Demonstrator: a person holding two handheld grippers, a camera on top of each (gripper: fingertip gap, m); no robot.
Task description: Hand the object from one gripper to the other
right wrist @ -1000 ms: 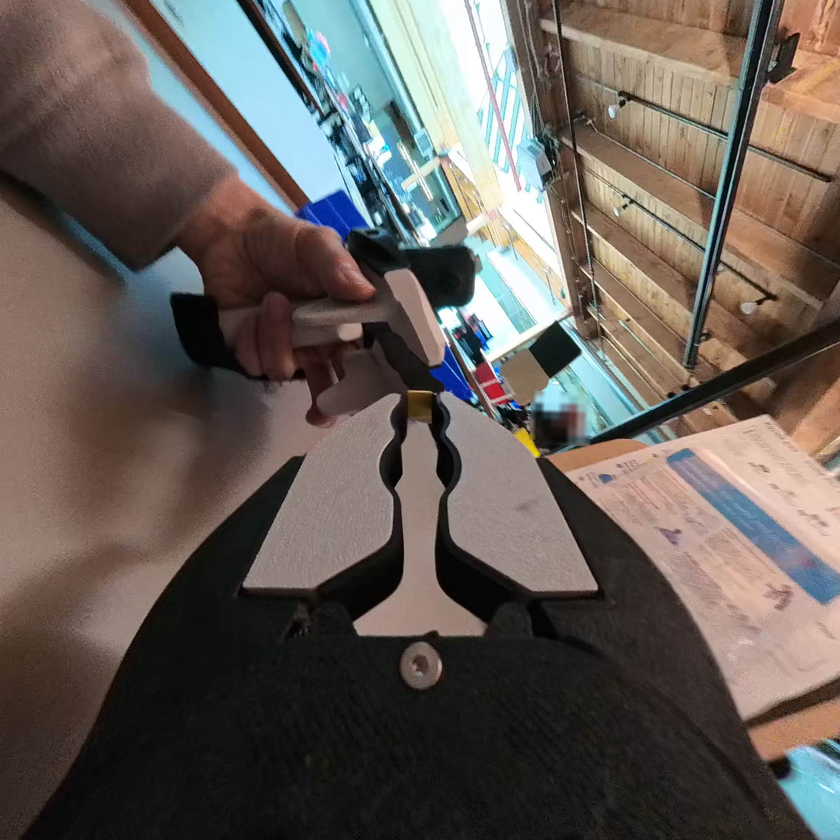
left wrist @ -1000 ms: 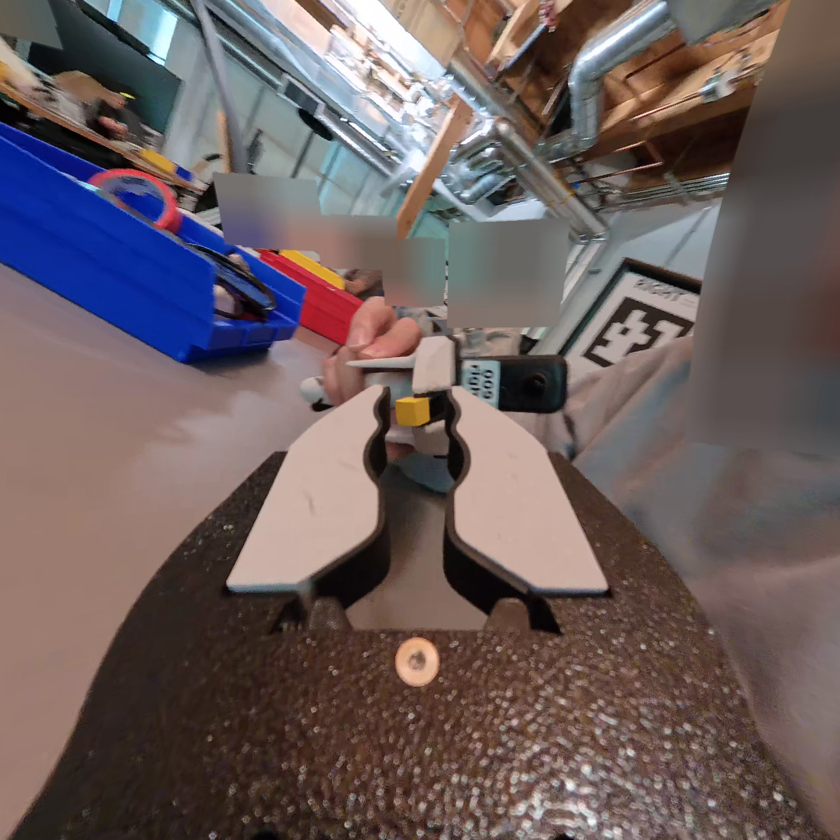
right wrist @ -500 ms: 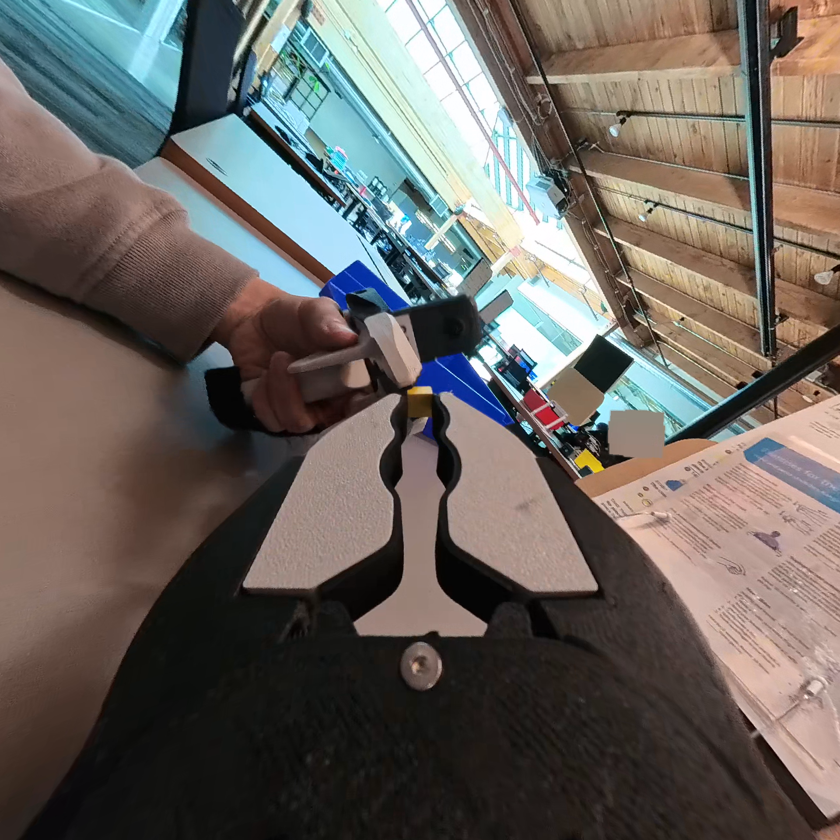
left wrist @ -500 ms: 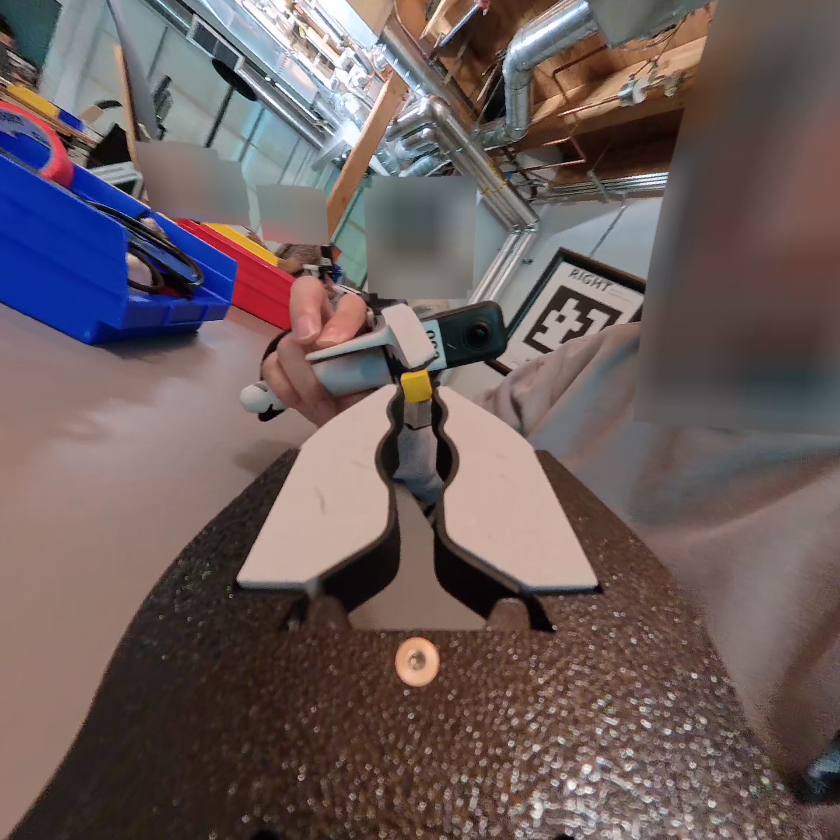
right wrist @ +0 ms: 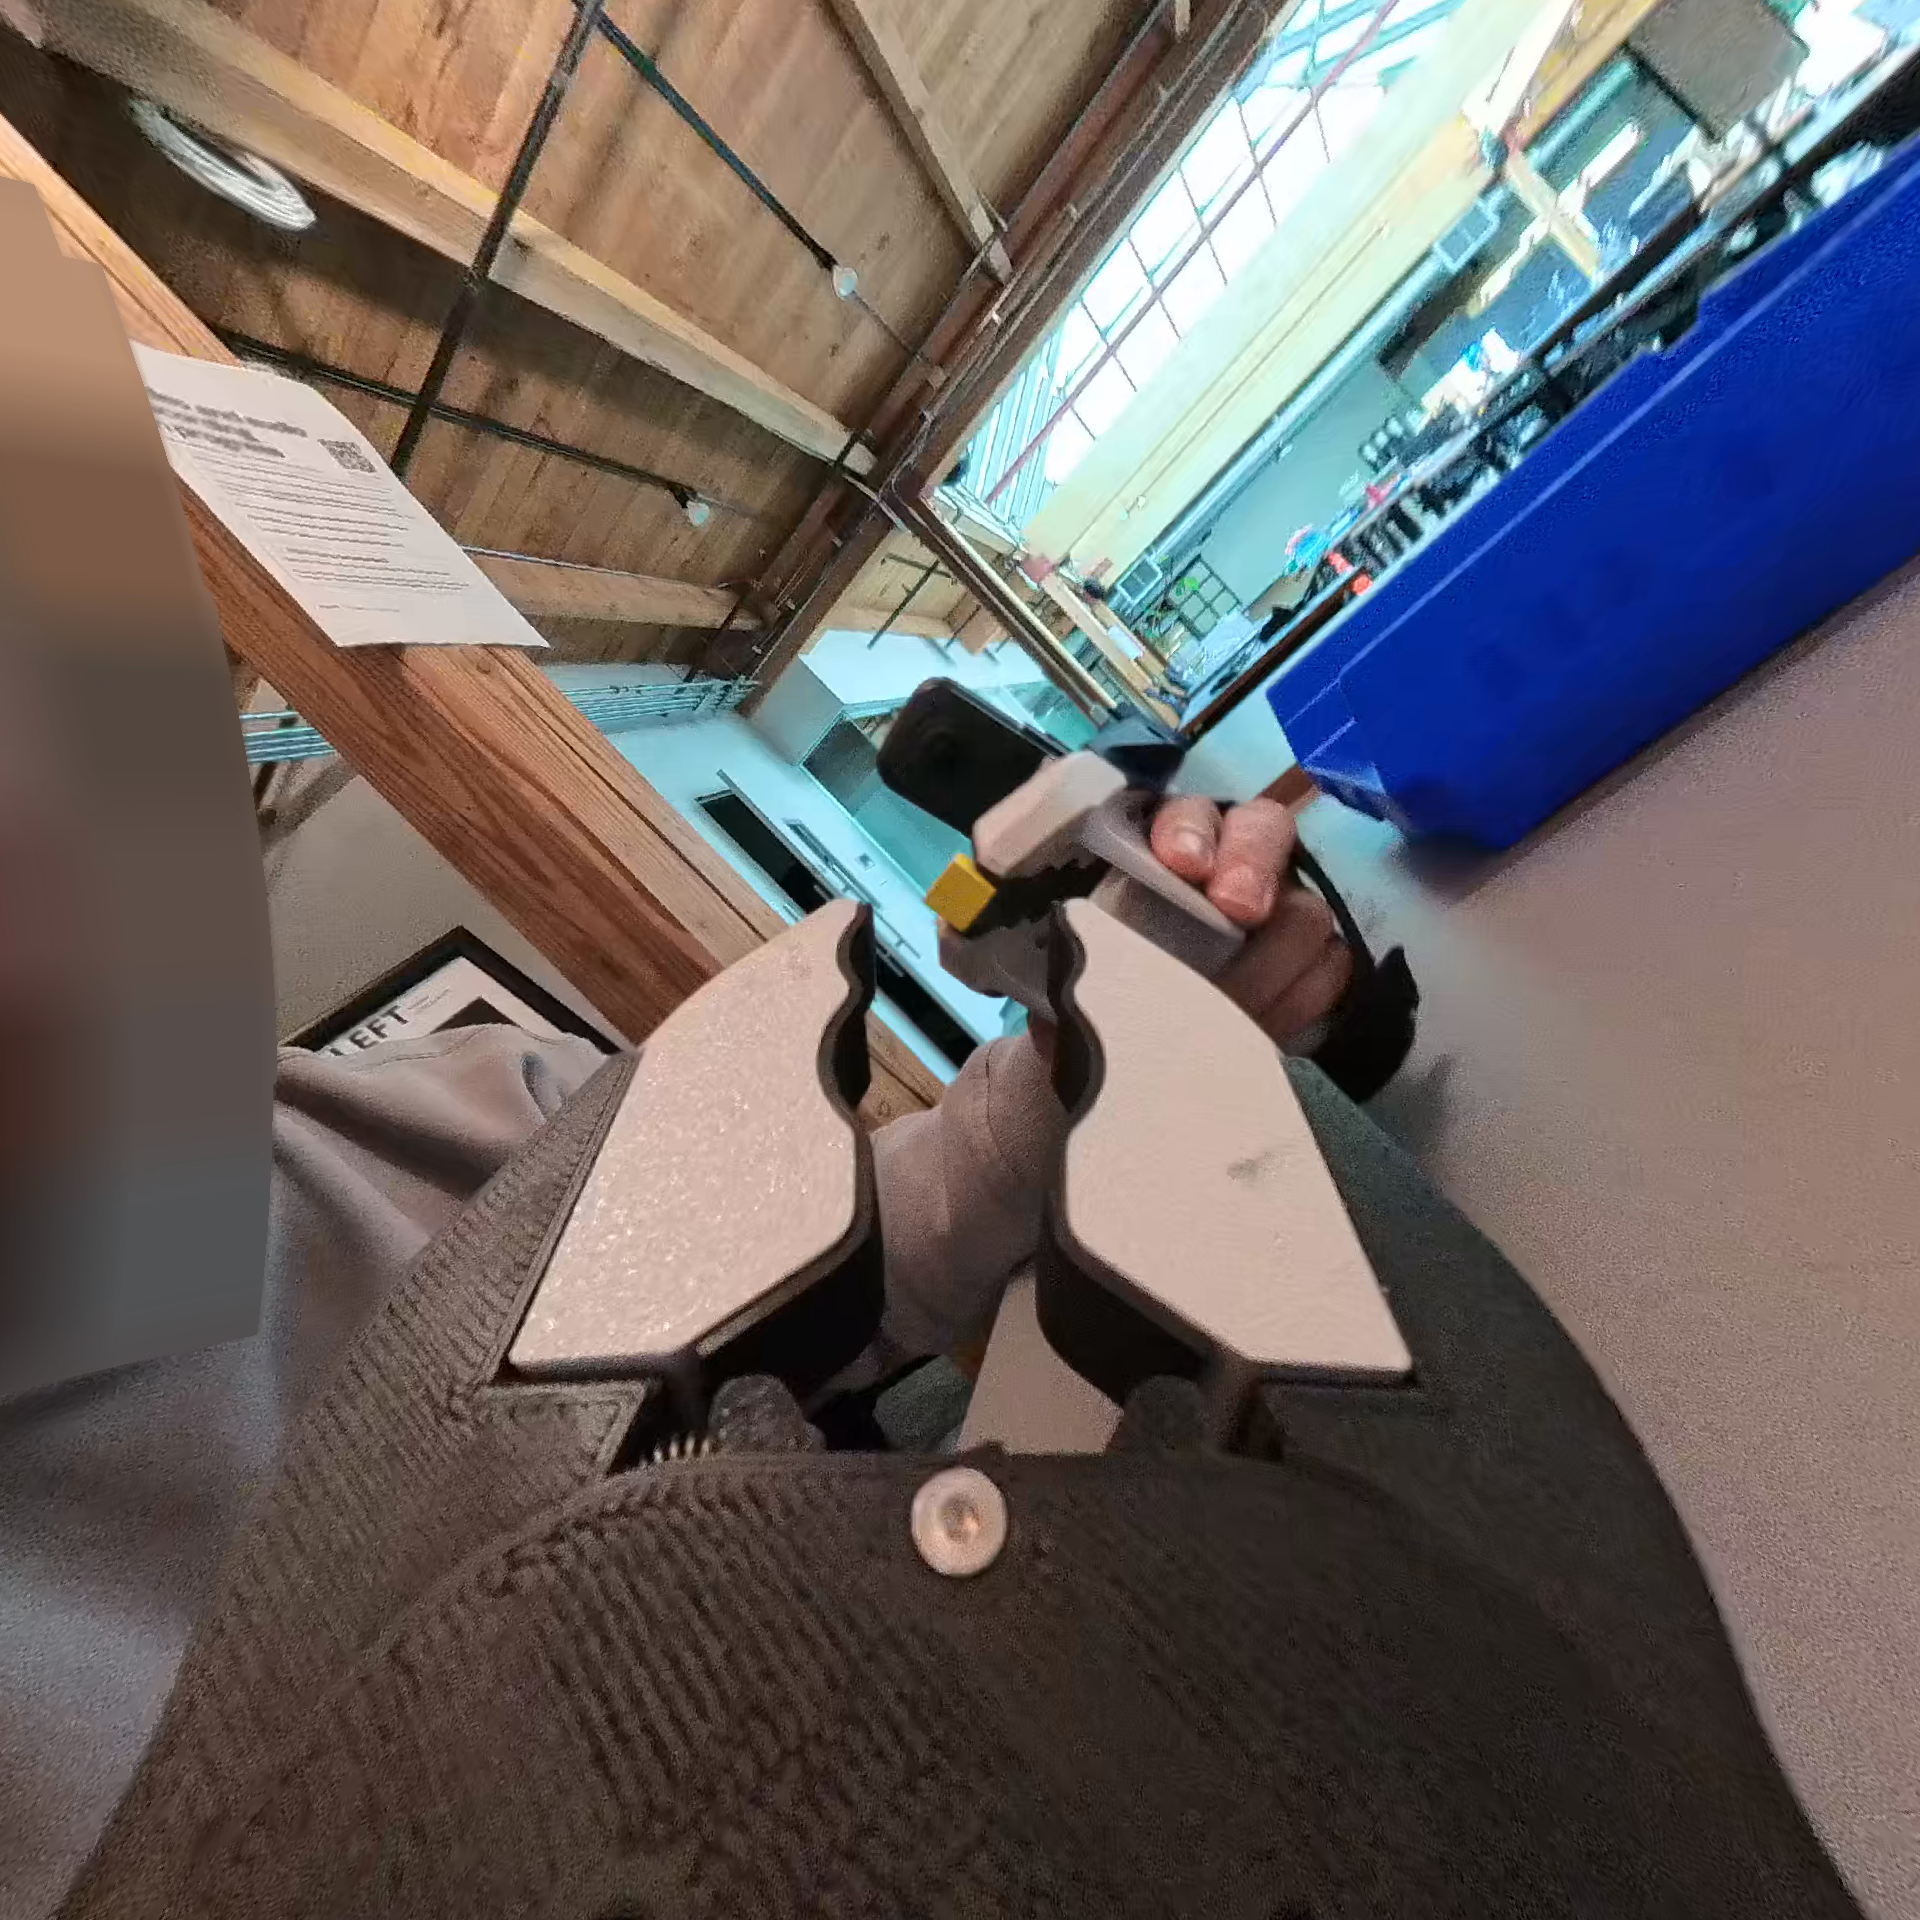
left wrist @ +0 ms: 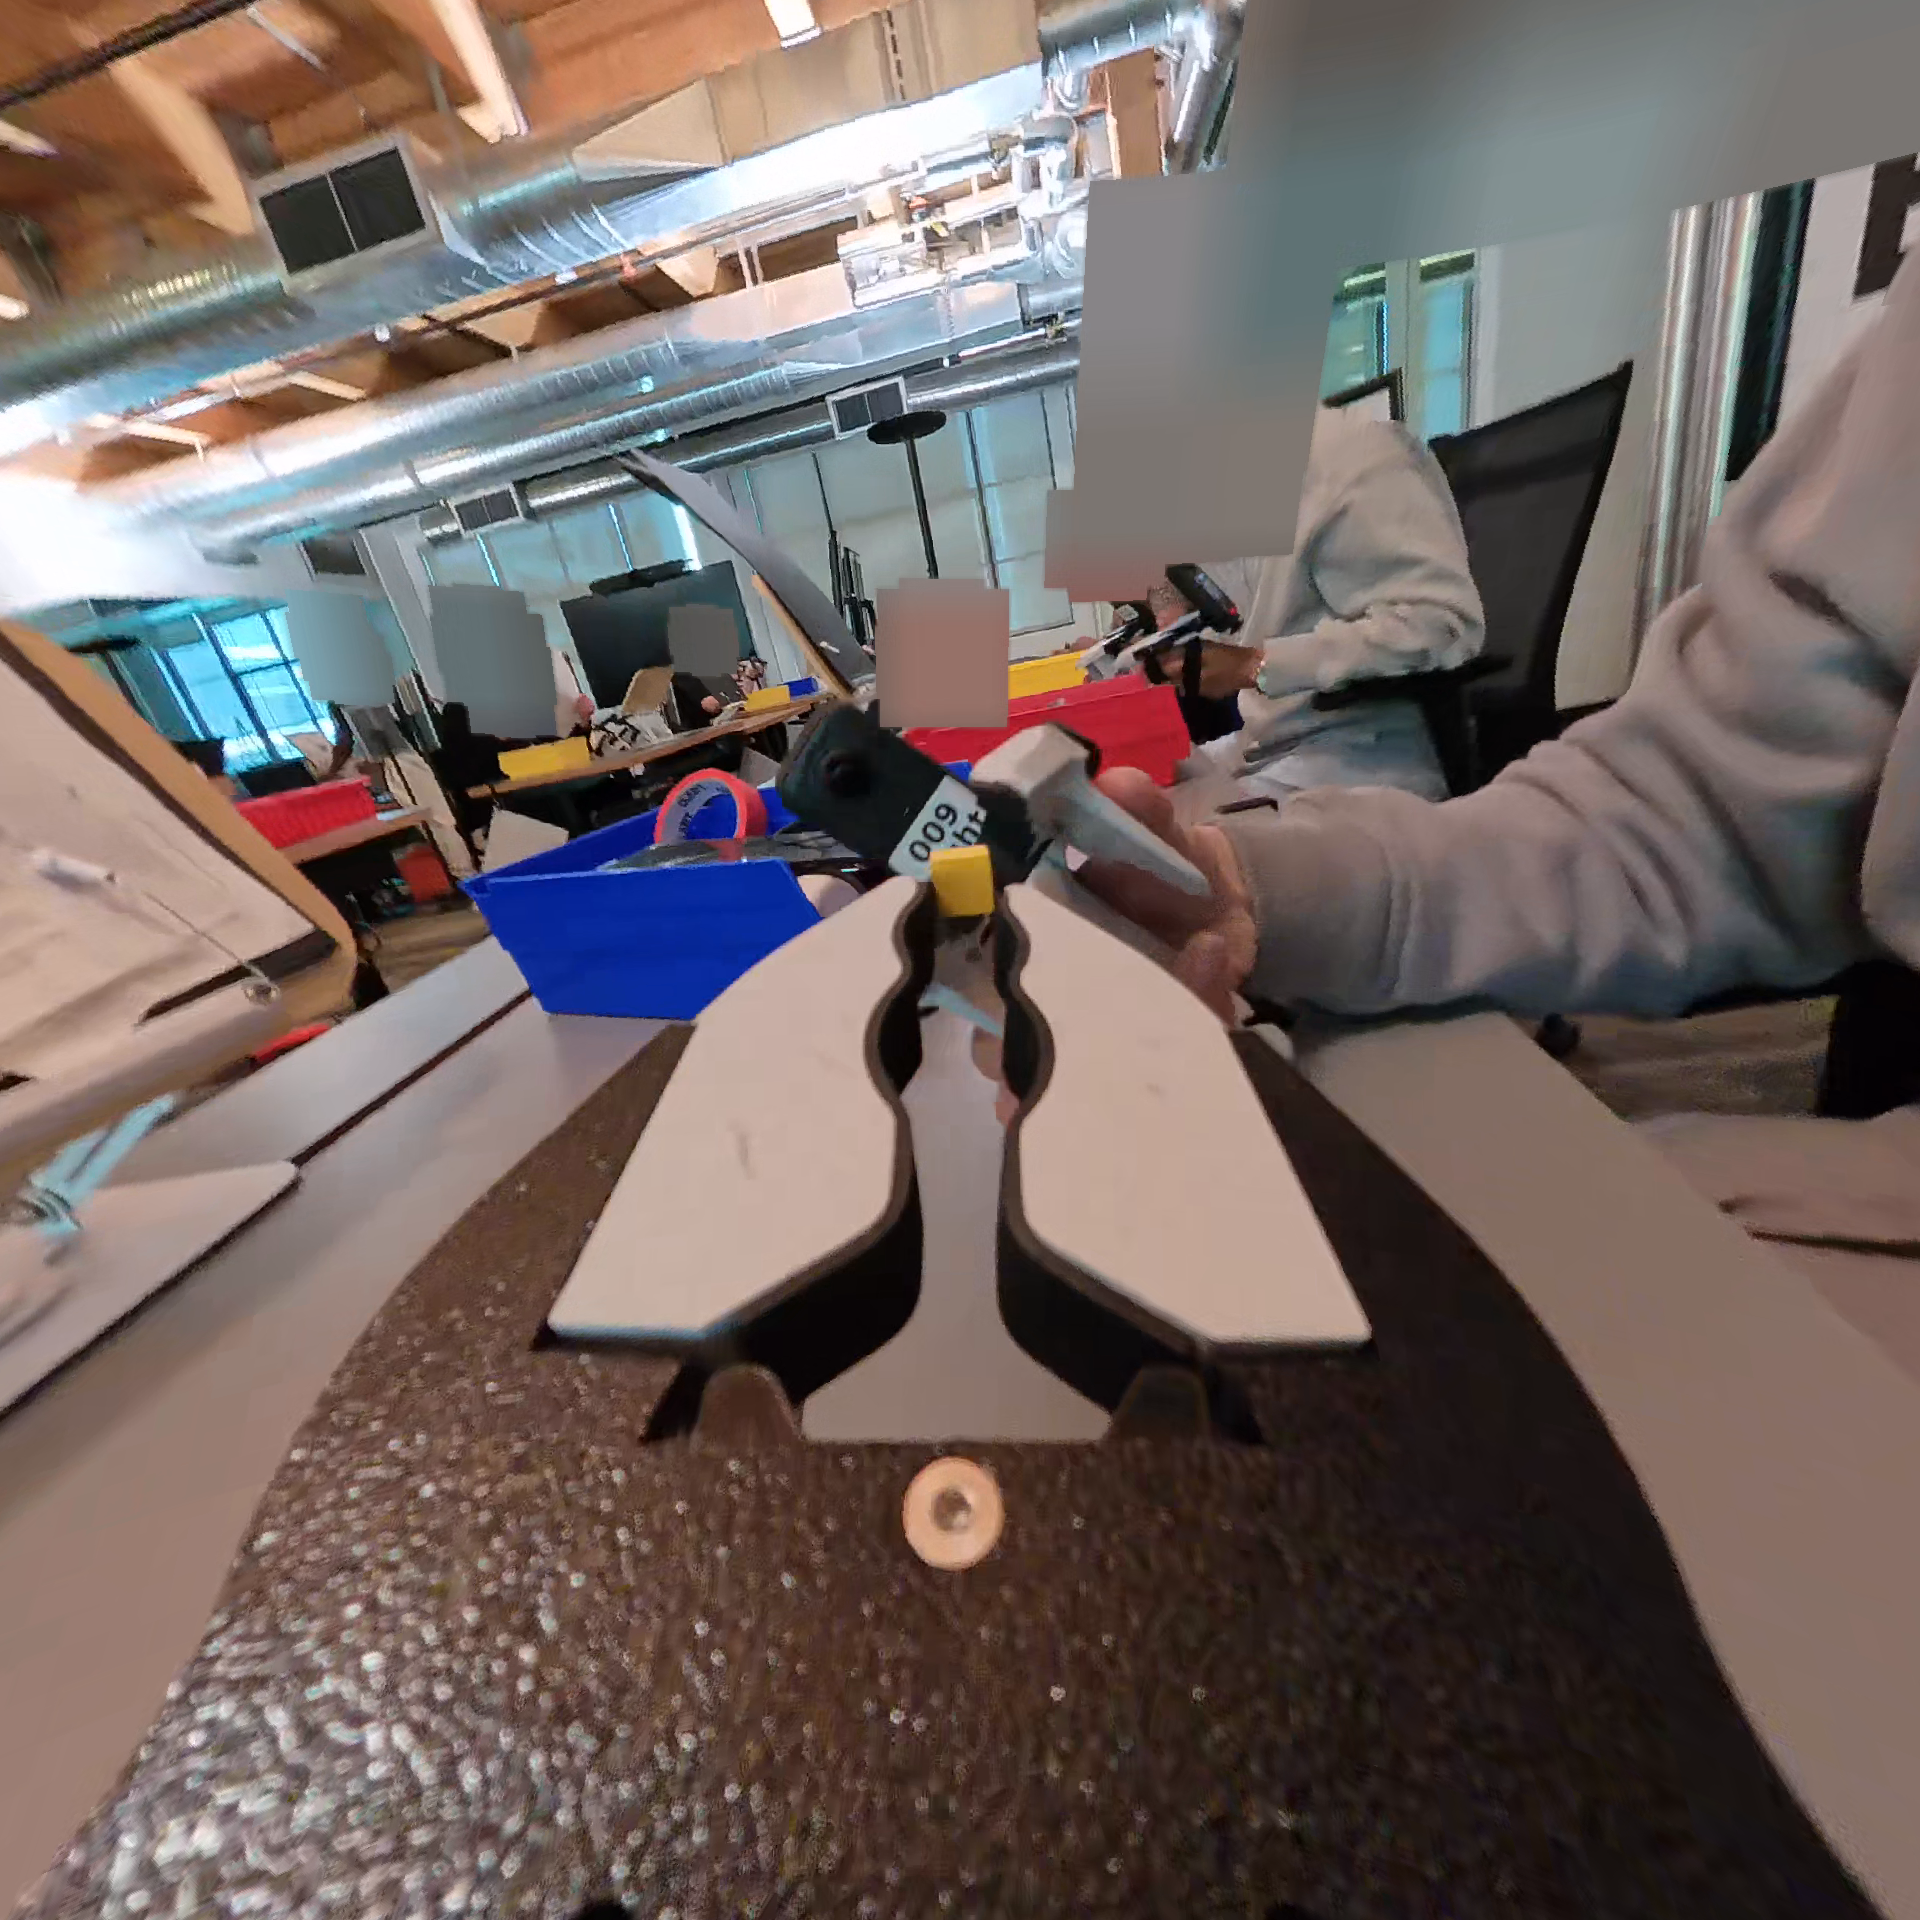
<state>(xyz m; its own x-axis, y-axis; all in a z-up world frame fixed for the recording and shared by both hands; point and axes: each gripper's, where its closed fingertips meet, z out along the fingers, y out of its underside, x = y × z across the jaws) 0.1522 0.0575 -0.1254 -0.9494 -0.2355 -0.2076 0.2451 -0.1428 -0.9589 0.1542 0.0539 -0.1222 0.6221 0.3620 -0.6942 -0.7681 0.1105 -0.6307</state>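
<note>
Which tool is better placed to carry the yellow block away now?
Left. The left tool is clamped on the yellow block at its tips; the right tool stands open, jaws apart, gripping nothing.

The right hand-held gripper has its two fingers spread apart with nothing between them. Just beyond their tips, the left hand-held gripper pinches a small yellow block, gripped by a hand over the grey bench. A blue bin rests on the bench farther back.
</note>
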